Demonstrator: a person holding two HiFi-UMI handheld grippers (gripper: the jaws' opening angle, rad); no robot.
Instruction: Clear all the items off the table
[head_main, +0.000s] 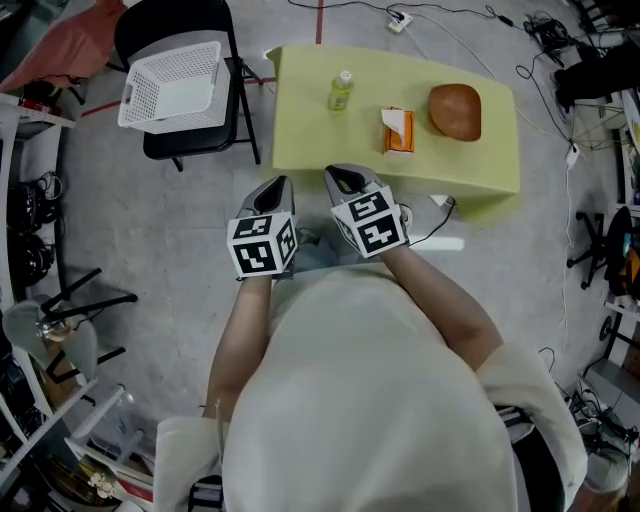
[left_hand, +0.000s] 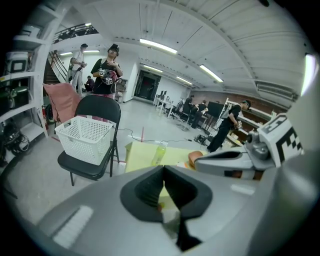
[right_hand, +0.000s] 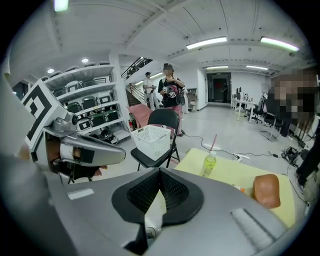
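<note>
A low yellow table (head_main: 300, 120) carries a pale green bottle (head_main: 341, 90), an orange tissue box (head_main: 398, 130) and a brown wooden bowl (head_main: 455, 110). My left gripper (head_main: 275, 188) and right gripper (head_main: 346, 178) hang side by side just short of the table's near edge, both shut with nothing in them. In the left gripper view the shut left gripper (left_hand: 163, 168) points toward the bottle (left_hand: 160, 152). From the right gripper view, the right gripper (right_hand: 160, 171) is also shut, with the bottle (right_hand: 209, 163) and bowl (right_hand: 266, 190) on the table ahead.
A white plastic basket (head_main: 172, 85) sits on a black folding chair (head_main: 190, 145) left of the table. Cables and a power strip (head_main: 400, 20) lie on the floor beyond it. Shelving (right_hand: 95, 115) and several people (left_hand: 107, 70) stand further off.
</note>
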